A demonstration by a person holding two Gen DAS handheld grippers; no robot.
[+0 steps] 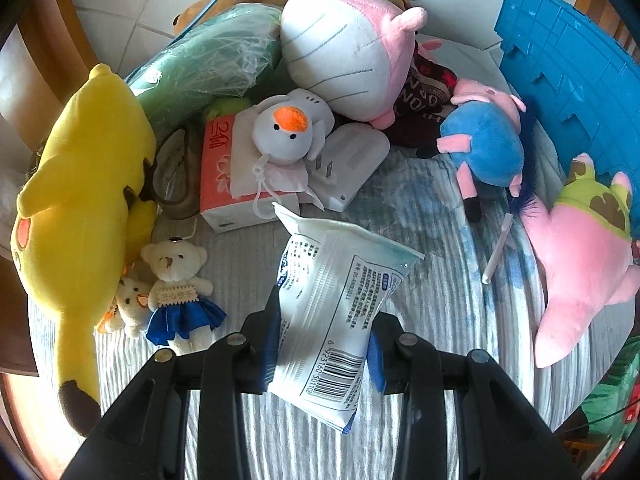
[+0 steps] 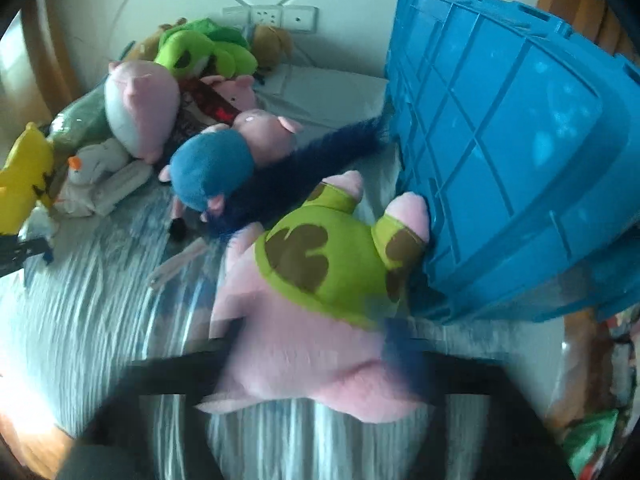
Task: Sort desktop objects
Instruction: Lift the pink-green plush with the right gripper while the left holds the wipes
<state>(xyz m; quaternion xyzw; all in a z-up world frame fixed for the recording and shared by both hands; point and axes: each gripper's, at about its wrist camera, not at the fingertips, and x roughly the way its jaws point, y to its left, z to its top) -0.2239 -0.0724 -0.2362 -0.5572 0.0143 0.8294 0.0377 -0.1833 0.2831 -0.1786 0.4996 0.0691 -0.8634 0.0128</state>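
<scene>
White packet in left gripper, clear bedspread beyond

A packet sits between the left gripper fingers; tissue box behind it, crate far right.

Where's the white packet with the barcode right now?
In the left wrist view, the white packet is pinched in the left hand-held gripper, bottom centre, above the striped cloth.
</scene>
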